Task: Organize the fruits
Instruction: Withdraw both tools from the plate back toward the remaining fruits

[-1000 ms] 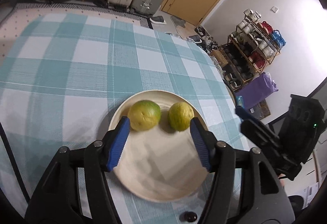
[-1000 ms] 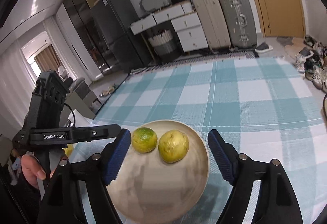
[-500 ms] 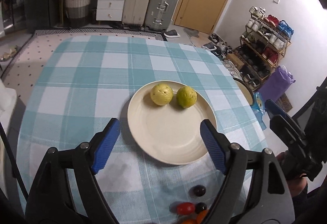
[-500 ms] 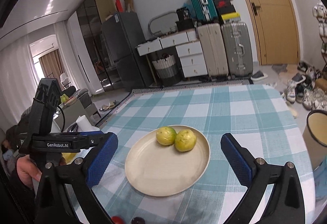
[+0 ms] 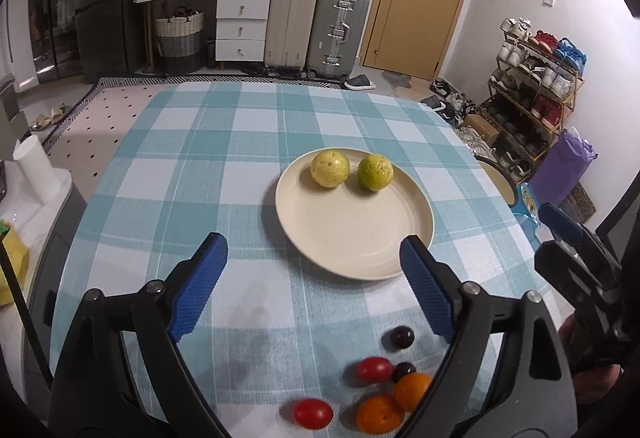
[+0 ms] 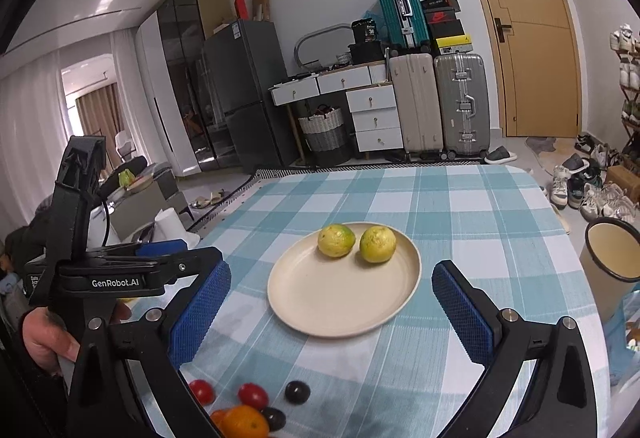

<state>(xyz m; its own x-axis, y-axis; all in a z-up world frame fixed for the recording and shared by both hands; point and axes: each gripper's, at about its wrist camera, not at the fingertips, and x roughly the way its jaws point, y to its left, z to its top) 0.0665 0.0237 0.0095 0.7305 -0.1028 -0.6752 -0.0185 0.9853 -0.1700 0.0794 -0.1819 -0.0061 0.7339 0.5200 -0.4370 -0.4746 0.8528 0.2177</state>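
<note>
A cream plate [image 5: 356,234] [image 6: 320,298] on the checked tablecloth holds two yellow-green round fruits [image 5: 330,169] [image 5: 375,172], also seen in the right wrist view [image 6: 336,240] [image 6: 377,244]. Near the table's front edge lie two red tomatoes [image 5: 374,370] [image 5: 312,413], two oranges [image 5: 412,391] [image 5: 379,413] and two dark grapes [image 5: 402,337] [image 5: 403,370]. My left gripper [image 5: 314,282] is open and empty, above the cloth in front of the plate. My right gripper [image 6: 330,314] is open and empty, in front of the plate.
A cup with a dark rim [image 6: 612,254] stands at the table's right edge. The left gripper body [image 6: 80,238] is at the left in the right wrist view. Suitcases [image 5: 316,26], drawers and a shoe rack [image 5: 536,94] stand beyond the table.
Both grippers have pulled back and up from the plate, leaving both fruits on it. The small fruits at the front edge have come into view.
</note>
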